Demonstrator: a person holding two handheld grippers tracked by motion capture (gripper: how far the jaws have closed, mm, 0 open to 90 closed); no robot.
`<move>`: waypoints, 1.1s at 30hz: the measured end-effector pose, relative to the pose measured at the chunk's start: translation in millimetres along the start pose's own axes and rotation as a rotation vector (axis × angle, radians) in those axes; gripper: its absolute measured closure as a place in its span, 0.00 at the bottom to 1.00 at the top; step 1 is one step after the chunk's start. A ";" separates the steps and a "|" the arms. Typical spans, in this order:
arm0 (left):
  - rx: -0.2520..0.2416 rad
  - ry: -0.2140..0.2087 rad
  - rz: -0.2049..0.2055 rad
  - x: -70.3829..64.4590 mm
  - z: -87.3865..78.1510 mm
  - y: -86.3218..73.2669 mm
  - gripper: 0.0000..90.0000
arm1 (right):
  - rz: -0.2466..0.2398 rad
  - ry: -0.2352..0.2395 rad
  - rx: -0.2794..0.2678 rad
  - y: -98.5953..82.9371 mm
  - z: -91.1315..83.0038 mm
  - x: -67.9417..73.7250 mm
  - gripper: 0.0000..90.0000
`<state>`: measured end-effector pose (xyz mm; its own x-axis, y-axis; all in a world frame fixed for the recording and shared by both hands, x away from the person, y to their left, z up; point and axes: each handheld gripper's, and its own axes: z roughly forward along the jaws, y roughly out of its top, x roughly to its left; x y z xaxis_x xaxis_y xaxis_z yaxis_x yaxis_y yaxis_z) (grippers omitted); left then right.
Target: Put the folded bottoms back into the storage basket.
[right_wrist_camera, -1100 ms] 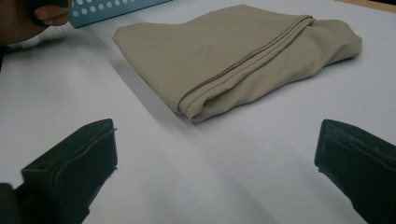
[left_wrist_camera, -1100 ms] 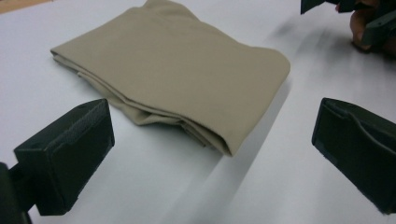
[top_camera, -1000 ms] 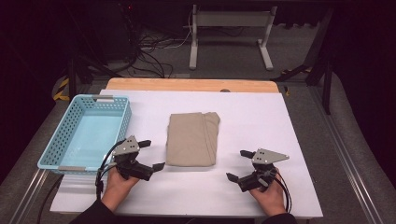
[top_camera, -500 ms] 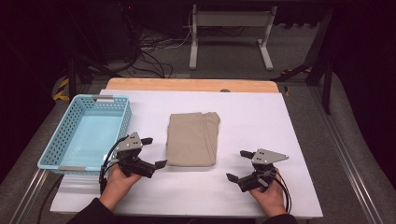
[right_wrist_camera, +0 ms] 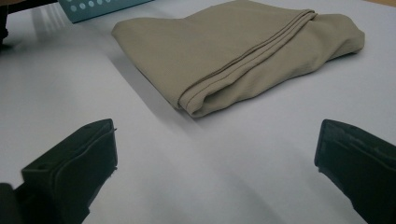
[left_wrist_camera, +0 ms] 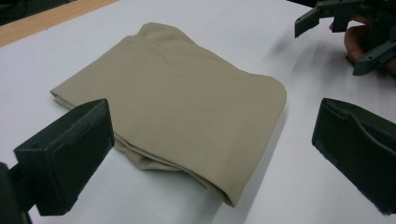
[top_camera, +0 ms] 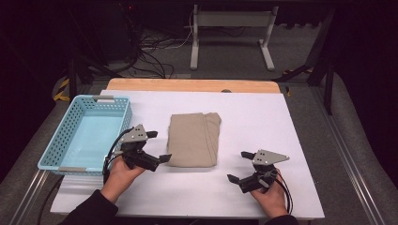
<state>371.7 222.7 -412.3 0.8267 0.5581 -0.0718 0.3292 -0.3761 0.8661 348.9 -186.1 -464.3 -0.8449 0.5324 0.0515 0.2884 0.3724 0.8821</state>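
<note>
On the white table, the folded tan cloth is lying flat at centre, beside the blue basket. The left tool, jaws spread and empty, is nearing the cloth's left edge and has crept closer than a second ago; it should be sliding one jaw under every layer. The right tool is waiting released, well apart.

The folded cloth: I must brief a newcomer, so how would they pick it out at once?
On the white table, look right of the light blue basket, near the middle. The folded cloth lies flat there between the left tongs and the right tongs, touched by neither. It is the only soft, tan thing there.
</note>
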 end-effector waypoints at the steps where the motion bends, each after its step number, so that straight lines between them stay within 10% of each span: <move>1: 0.002 0.002 0.003 0.7 0.7 1.4 0.00 | -0.001 -0.001 0.000 0.0 0.0 0.0 0.00; 33: 0.028 0.009 -0.033 28.5 29.7 33.1 0.00 | 0.005 -0.022 0.002 -0.9 -0.8 -0.4 0.00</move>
<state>419.7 204.2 -400.3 0.8113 0.5767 -0.0955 0.3688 -0.3782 0.8491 348.7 -187.3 -464.7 -0.8331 0.5513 0.0456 0.2937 0.3710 0.8809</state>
